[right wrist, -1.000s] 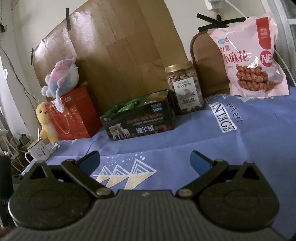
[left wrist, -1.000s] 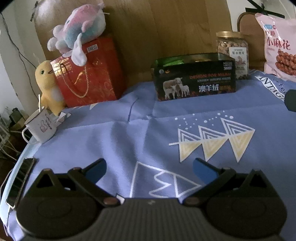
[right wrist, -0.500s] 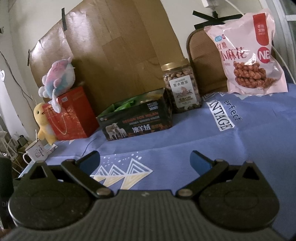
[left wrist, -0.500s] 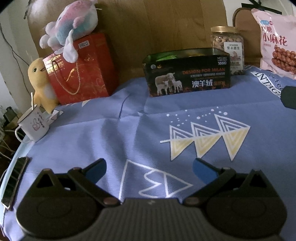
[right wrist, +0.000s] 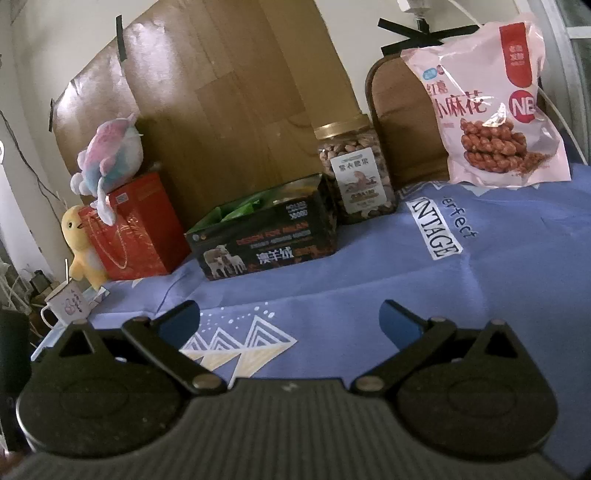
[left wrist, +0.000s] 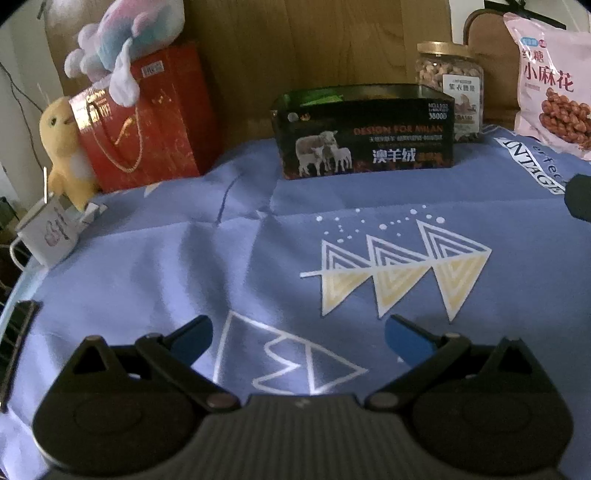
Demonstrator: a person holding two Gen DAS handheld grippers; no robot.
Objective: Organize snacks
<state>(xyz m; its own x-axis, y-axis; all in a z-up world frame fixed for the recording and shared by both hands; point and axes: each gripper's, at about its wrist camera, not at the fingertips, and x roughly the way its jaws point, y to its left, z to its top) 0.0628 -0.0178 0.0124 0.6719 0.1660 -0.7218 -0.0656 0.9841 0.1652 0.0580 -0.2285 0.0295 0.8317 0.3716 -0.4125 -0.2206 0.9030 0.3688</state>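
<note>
A black open box [left wrist: 365, 133] with sheep on its side stands at the back of the blue cloth; green packets [right wrist: 240, 212] show inside it. A nut jar [right wrist: 354, 173] with a gold lid stands right of the box. A pink bag of twisted snacks [right wrist: 491, 107] leans upright at the far right; it also shows in the left wrist view [left wrist: 554, 77]. My left gripper [left wrist: 297, 338] is open and empty, low over the cloth. My right gripper [right wrist: 290, 319] is open and empty, well short of the box and jar.
A red gift bag [left wrist: 140, 118] with a plush toy [left wrist: 125, 33] on top stands at the back left, beside a yellow plush duck [left wrist: 64, 147]. A white mug [left wrist: 46, 230] sits at the left edge. A dark phone-like object [left wrist: 16, 332] lies near the left edge.
Both grippers have moved slightly forward toward the box and snacks. Both stay open and empty.
</note>
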